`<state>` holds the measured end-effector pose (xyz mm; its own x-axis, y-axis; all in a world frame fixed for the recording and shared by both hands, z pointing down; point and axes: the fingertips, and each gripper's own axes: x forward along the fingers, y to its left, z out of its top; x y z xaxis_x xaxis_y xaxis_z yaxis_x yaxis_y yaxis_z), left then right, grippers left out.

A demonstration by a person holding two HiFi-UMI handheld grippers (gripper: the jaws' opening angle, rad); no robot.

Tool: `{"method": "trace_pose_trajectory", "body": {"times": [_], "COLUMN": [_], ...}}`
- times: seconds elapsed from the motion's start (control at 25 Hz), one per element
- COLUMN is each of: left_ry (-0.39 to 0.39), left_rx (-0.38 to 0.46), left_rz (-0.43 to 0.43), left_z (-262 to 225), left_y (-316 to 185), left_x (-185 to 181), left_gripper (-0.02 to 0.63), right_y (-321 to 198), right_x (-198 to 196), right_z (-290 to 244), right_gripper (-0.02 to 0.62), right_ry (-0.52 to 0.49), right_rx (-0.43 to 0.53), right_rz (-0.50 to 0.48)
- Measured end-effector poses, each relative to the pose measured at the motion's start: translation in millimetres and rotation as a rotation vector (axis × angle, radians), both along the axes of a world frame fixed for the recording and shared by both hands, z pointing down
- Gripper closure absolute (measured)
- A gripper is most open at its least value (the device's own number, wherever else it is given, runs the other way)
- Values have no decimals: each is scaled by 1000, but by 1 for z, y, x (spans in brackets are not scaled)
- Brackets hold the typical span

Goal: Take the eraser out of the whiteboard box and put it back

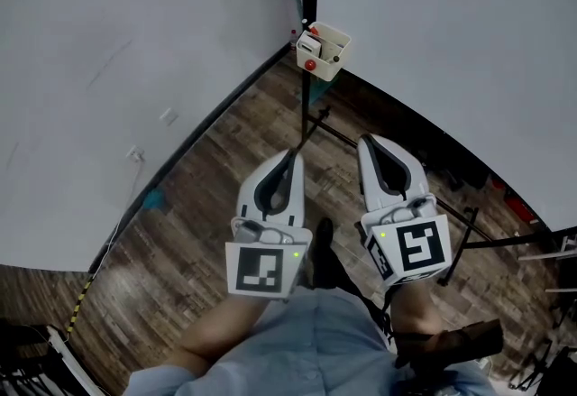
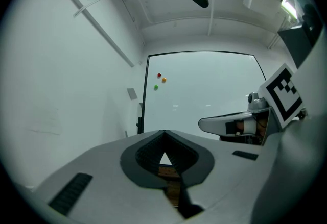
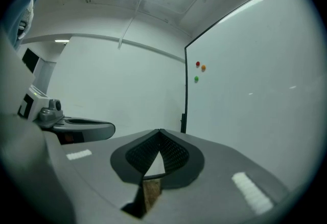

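Note:
The cream whiteboard box [image 1: 325, 51] hangs at the whiteboard's [image 1: 433, 24] left edge, far ahead of both grippers. A white eraser [image 1: 309, 44] stands inside it, and a red piece [image 1: 310, 66] shows at its lower front. My left gripper [image 1: 293, 153] and right gripper [image 1: 367, 142] are held side by side over the floor, pointing toward the board. Both are shut and empty, with their tips meeting in the left gripper view [image 2: 164, 132] and the right gripper view [image 3: 160, 131]. In the gripper views the box cannot be made out.
The whiteboard [image 2: 204, 90] carries three small magnets [image 2: 159, 75], also visible as magnets [image 3: 197, 64] in the right gripper view. Black stand legs [image 1: 343, 137] cross the wooden floor [image 1: 207, 196] under the board. A white wall [image 1: 108, 69] is at left, with a cable [image 1: 117, 223] along its base.

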<state>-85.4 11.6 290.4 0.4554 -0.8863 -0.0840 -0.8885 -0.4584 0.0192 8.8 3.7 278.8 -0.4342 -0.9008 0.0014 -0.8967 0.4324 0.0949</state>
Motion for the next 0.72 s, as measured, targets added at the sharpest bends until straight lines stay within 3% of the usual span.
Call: {"method": "trace_pose_trajectory", "body": {"times": [0.4, 0.72], "left_ry": [-31, -47], "left_rx": [-13, 36], "left_rz": [-48, -100], "left_z": [3, -22], "left_y": [-91, -166], "left_x": [10, 23], "left_gripper": [603, 603], "right_y": [-92, -163], "right_x": [7, 16], "right_z": [4, -5], "right_gripper": [594, 594], "right_ry": [-11, -2], "right_rx": [-19, -19], "right_rz": [-68, -138]}}
